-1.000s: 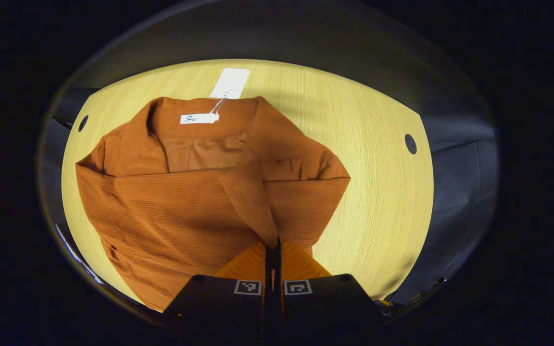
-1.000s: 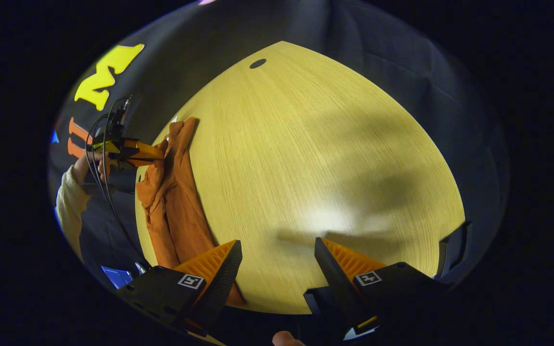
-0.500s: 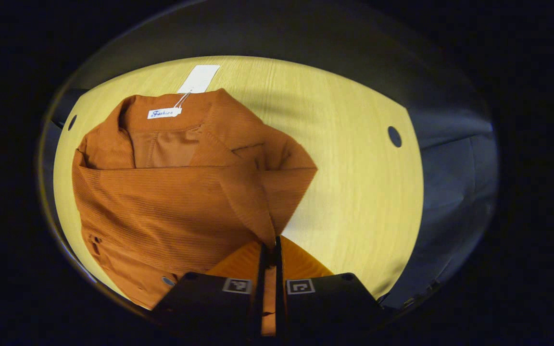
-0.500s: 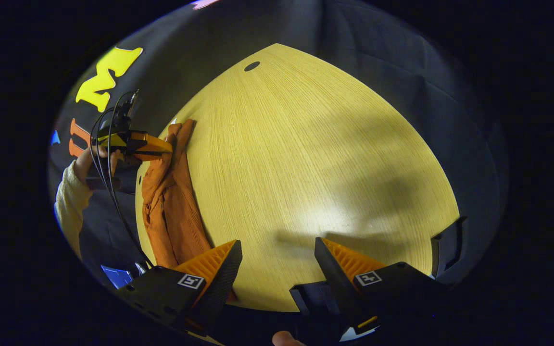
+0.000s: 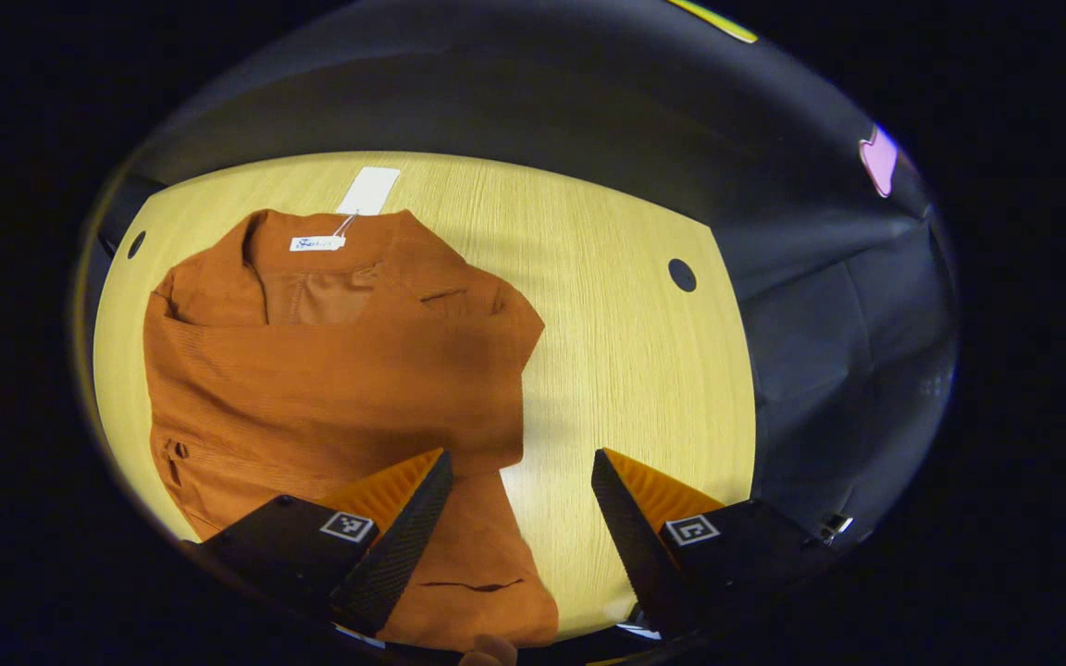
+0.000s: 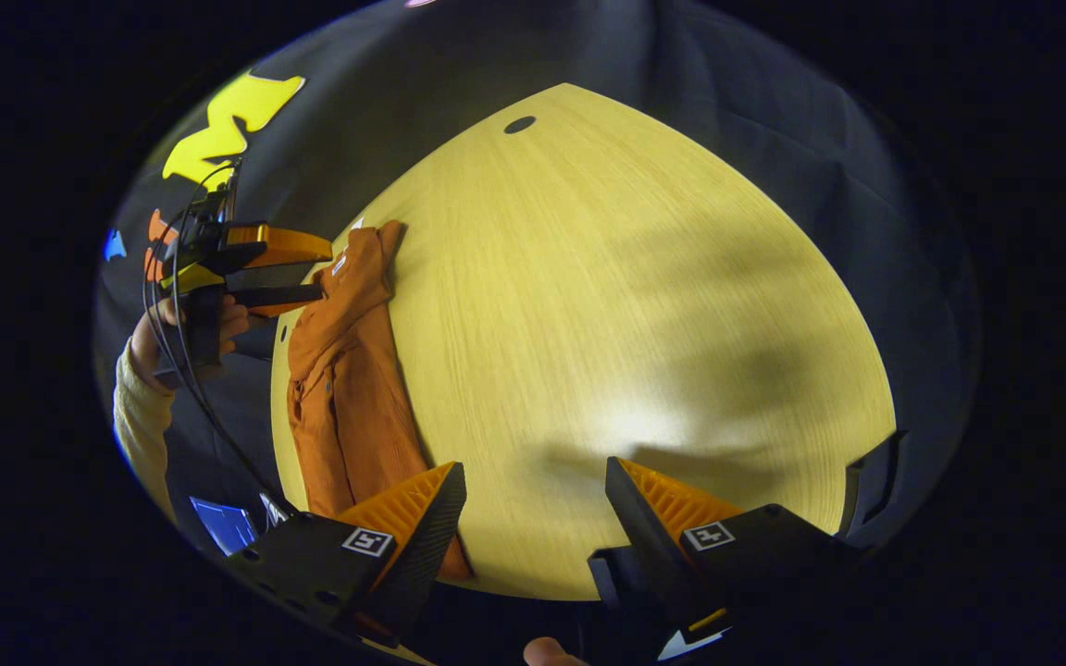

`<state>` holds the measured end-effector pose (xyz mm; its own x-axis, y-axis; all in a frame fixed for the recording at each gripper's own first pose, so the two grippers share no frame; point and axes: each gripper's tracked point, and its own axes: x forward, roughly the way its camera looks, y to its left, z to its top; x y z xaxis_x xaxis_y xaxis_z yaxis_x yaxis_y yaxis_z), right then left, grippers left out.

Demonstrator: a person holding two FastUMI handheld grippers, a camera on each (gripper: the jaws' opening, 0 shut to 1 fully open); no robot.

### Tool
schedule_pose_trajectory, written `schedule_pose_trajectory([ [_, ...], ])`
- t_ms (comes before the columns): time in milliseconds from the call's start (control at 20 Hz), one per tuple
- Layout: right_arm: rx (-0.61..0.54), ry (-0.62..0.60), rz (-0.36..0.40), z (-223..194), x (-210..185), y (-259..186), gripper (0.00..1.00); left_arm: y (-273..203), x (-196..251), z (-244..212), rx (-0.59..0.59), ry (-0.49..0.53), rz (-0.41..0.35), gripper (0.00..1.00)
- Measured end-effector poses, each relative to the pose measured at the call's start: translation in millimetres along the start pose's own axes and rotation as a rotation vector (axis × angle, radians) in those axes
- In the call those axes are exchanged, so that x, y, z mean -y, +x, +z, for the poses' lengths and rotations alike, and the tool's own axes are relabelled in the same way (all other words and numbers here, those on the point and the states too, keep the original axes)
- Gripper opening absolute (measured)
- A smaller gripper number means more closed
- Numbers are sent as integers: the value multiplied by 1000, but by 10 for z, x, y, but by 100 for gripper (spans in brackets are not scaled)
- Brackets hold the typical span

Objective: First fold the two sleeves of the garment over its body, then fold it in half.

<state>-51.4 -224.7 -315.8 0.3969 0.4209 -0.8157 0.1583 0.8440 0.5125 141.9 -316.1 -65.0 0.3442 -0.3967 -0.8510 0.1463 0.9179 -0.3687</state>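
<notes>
Ribbed garment (image 5: 329, 370) (sleeves folded), wood-grain table (image 5: 625, 370)

We see a rust-orange, finely ribbed garment (image 5: 339, 370) with a white neck label (image 5: 316, 243) and white hang tag (image 5: 368, 190) on a pale yellow wood-grain table (image 5: 625, 370), and a cream sleeve (image 6: 140, 416).
</notes>
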Motion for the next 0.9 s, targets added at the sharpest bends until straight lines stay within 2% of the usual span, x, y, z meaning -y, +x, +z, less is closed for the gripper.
schedule_pose_trajectory([
  [200,-33,-67,9,-204,-244,67,98,-455,-369,-321,30,38,-20,99],
  [400,-71,-132,23,-438,-488,138,98,-831,-1122,-715,58,38,28,99],
  [550,-107,-171,8,-639,-598,224,98,-1000,-1748,-1114,53,-45,56,99],
  [700,-108,-197,-36,-752,-629,279,98,-1152,-2436,-1433,64,-112,120,99],
  [900,-138,-237,-7,-919,-809,359,98,-1371,-3136,-1926,28,-212,128,99],
])
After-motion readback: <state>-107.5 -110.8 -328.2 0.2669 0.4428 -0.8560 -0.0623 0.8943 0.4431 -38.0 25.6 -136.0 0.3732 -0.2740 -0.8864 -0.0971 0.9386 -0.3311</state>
